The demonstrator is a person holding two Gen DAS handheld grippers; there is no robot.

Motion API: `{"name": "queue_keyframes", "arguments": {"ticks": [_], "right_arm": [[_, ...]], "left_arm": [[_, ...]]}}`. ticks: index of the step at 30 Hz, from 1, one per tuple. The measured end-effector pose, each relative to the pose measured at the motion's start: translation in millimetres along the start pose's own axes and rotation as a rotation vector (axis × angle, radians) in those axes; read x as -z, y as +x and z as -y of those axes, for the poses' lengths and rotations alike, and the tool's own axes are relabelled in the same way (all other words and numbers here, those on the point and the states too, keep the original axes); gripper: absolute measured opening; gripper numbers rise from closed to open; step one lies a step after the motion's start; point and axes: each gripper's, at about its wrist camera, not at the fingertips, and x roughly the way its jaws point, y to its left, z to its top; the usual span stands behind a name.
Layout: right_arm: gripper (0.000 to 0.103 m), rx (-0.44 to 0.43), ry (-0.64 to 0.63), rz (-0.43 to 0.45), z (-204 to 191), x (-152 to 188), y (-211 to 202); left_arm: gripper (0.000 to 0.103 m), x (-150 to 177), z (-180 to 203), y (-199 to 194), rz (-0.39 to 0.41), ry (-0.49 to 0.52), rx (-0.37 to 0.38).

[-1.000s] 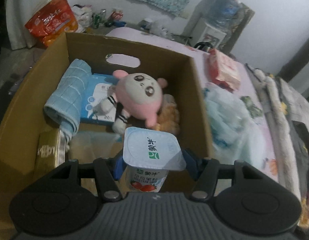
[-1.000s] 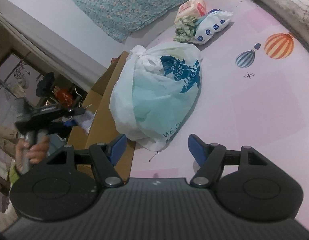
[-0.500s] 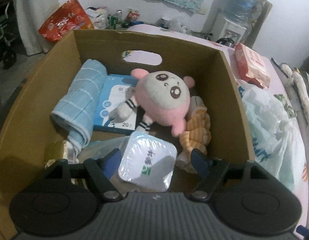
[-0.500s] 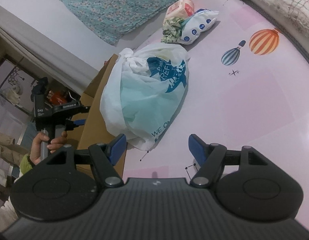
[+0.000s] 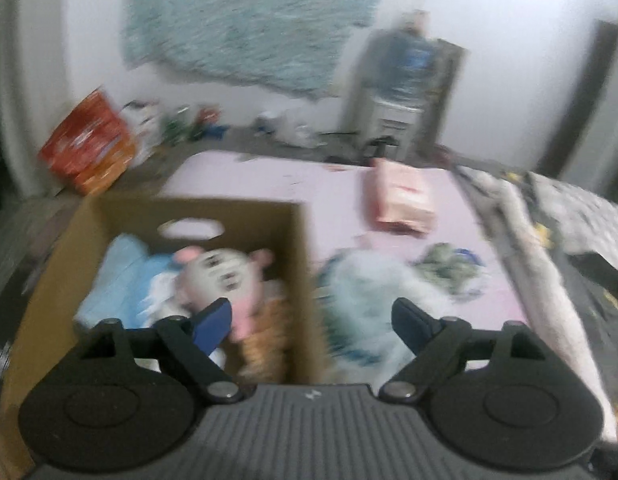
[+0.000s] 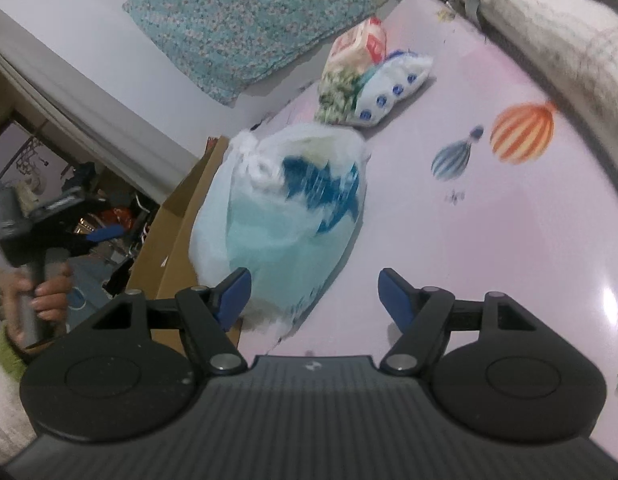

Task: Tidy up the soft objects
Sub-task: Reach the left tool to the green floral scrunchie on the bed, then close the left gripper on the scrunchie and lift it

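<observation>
My left gripper [image 5: 311,320] is opening wide and nothing sits between its blue pads now; a second ago it pinched a yogurt cup over the cardboard box [image 5: 301,280], half a second ago the cup lay loose between the spreading fingers, and now I cannot see it, so I judge it has been dropped into the box, under the gripper's body. This view has blurred and swung up and to the right, taking in more of the bed. Just beyond the left pad the pink plush toy [image 5: 221,276] lies in the box, with the blue towel [image 5: 113,280] to its left and an orange striped soft thing [image 5: 265,340] nearer to me. Right of the box wall, the knotted plastic bag [image 5: 361,300] rests on the pink bedsheet [image 5: 269,176]. My right gripper [image 6: 314,294] stands half open and empty, low over the sheet, with that same plastic bag [image 6: 285,220] just past its left pad and touching the box side. Farther off lie a pink tissue pack [image 6: 357,50], a crumpled floral cloth [image 6: 335,96] and a white dotted packet [image 6: 393,88]. With one item delivered, the bag looks like the next thing to move, and my right gripper is best placed for it.
</observation>
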Motion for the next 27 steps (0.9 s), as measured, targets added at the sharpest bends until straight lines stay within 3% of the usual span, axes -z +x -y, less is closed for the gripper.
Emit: {"name": "queue_keyframes", "arguments": {"ticks": [5, 12, 20, 22, 24, 27], "right_arm": [[0.070, 0.016, -0.043, 0.032, 5.8, -38.8, 10.6], [0.077, 0.071, -0.102, 0.057, 26.6, -107.1, 39.6], [0.077, 0.122, -0.115, 0.021, 55.2, -169.5, 92.9], [0.077, 0.116, -0.098, 0.016, 60.4, -175.6, 102.4], [0.077, 0.113, -0.082, 0.019, 67.0, -185.2, 111.7], [0.077, 0.119, -0.077, 0.017, 72.7, -199.1, 124.6]], "left_arm": [[0.091, -16.3, 63.9, 21.7, -0.034, 0.129, 0.050], [0.094, -45.7, 131.8, 97.9, -0.171, 0.243, 0.101], [0.092, -65.6, 158.5, 209.6, -0.397, 0.080, 0.112], [0.086, -64.7, 165.8, 232.8, -0.428, 0.082, 0.093], [0.069, -62.7, 169.0, 250.2, -0.454, 0.080, 0.065], [0.054, -60.1, 166.1, 268.7, -0.500, 0.048, 0.058]]}}
